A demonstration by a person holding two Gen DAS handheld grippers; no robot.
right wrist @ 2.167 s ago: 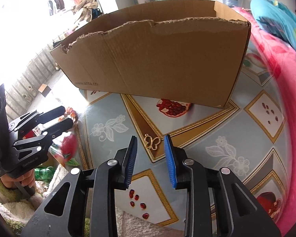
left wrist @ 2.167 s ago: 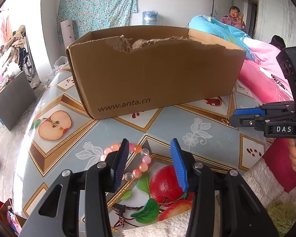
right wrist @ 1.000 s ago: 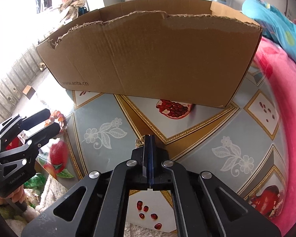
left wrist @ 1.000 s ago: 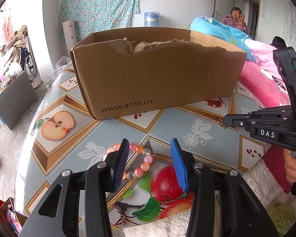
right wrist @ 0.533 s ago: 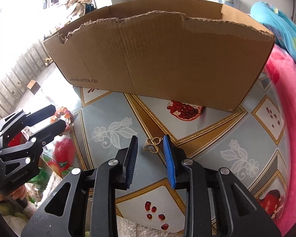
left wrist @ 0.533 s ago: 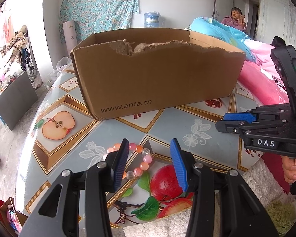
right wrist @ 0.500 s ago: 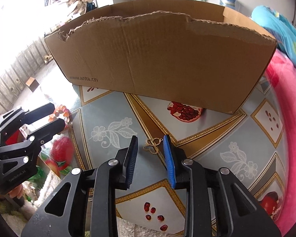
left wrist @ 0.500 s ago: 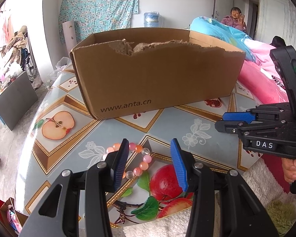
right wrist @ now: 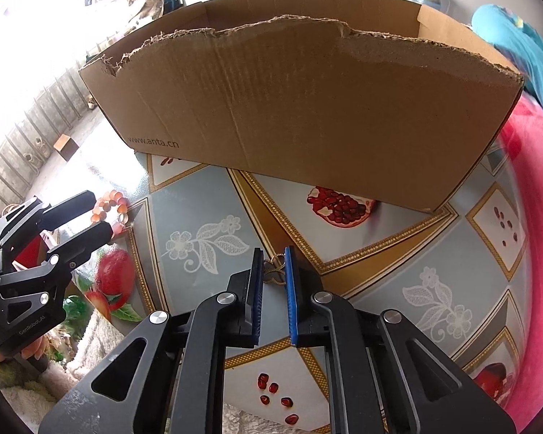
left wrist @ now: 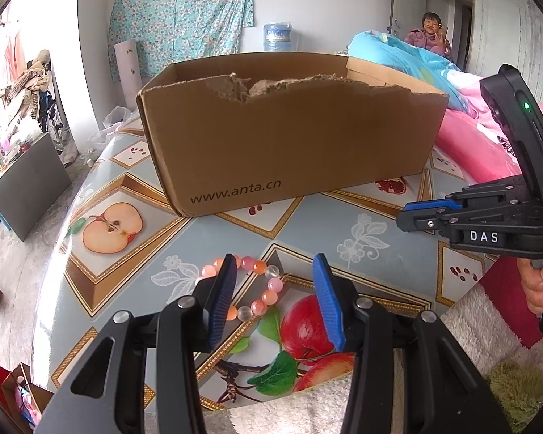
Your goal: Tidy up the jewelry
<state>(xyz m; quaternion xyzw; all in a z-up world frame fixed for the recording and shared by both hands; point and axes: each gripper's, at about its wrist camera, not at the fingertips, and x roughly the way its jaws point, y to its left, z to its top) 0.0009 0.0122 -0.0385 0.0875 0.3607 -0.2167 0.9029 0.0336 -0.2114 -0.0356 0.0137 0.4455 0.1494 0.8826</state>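
— Two grippers are over the bench [left wrist: 391,224], right?

— Yes. In the left wrist view the left gripper [left wrist: 277,289] sits at lower centre, its fingers about half open and empty. The bead bracelet [left wrist: 260,285] lies on the patterned cloth between and just beyond them, untouched.

— And the right gripper [right wrist: 273,275]?

— Low in the centre of the right wrist view. Its fingers have just been closing to a narrow gap around the small gold butterfly charm [right wrist: 274,271]. Whether the blue pads [right wrist: 290,289] actually press on it, I cannot tell.

— Where is the cardboard box [right wrist: 307,108]?

— Across the upper middle of both views, open-topped with a torn front edge, standing on the bench well beyond both pieces.
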